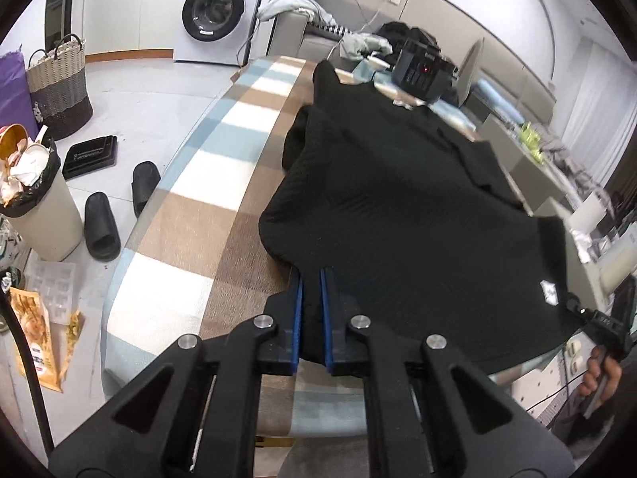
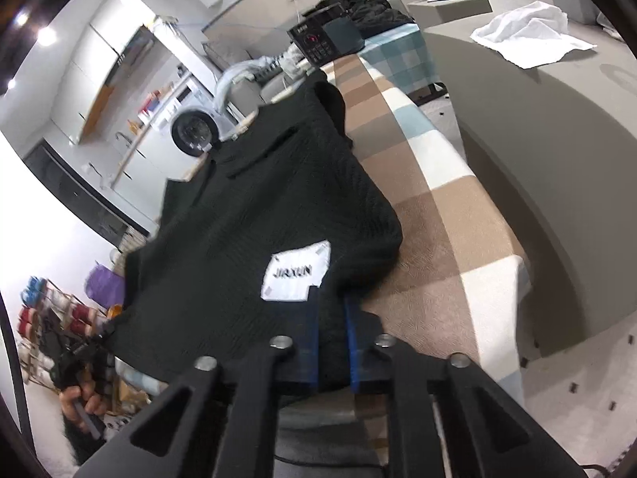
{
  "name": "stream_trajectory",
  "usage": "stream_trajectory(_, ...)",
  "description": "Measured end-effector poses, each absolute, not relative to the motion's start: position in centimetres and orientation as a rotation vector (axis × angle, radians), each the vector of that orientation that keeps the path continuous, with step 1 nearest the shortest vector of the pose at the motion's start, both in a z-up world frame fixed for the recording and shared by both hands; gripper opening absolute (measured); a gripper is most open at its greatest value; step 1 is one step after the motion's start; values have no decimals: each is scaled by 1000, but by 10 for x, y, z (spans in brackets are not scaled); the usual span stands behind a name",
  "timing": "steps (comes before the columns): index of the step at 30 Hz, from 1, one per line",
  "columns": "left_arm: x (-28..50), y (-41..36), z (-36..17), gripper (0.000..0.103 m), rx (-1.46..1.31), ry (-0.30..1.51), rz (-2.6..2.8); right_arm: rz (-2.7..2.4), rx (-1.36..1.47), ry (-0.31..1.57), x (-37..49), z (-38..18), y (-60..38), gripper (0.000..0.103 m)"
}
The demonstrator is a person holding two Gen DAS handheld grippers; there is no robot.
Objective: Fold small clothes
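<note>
A black knitted top (image 1: 398,199) lies stretched along the checked ironing board (image 1: 207,199). My left gripper (image 1: 311,279) is shut on its near hem corner. In the right wrist view my right gripper (image 2: 332,298) is shut on the other hem corner of the black top (image 2: 258,207), just below its white label (image 2: 296,271). The hem is lifted a little off the checked board (image 2: 438,219) between the two grippers. The far end with the collar rests on the board. The right gripper also shows at the left wrist view's right edge (image 1: 573,306).
A black device (image 1: 424,73) stands at the board's far end. On the floor to the left are a bin (image 1: 36,207), black slippers (image 1: 101,227) and a woven basket (image 1: 59,83). A washing machine (image 1: 219,12) stands behind. A grey sofa with a white cloth (image 2: 529,32) lies to the right.
</note>
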State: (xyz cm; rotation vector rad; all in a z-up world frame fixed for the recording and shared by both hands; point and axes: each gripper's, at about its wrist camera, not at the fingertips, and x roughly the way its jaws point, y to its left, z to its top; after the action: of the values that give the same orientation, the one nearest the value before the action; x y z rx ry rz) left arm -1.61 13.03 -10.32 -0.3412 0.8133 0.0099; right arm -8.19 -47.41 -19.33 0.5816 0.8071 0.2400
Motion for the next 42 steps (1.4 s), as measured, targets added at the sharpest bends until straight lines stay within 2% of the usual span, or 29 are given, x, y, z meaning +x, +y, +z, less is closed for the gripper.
stream_trajectory(11, -56, 139, -34, 5, -374, 606, -1, 334, 609, 594, -88, -117, -474, 7)
stream_trajectory(20, 3, 150, 3, 4, -364, 522, -8, 271, 587, 511, -24, -76, -475, 7)
stream_trajectory(32, 121, 156, -12, 3, -405, 584, -38, 167, 605, 594, 62, -91, -485, 6)
stream_trajectory(39, 152, 159, -29, 1, -431, 610, -28, 134, 598, 671, 55, -103, -491, 7)
stream_trajectory(42, 142, 160, -35, 1, -410, 613, -14, 158, 610, 751, 33, -116, -493, 11)
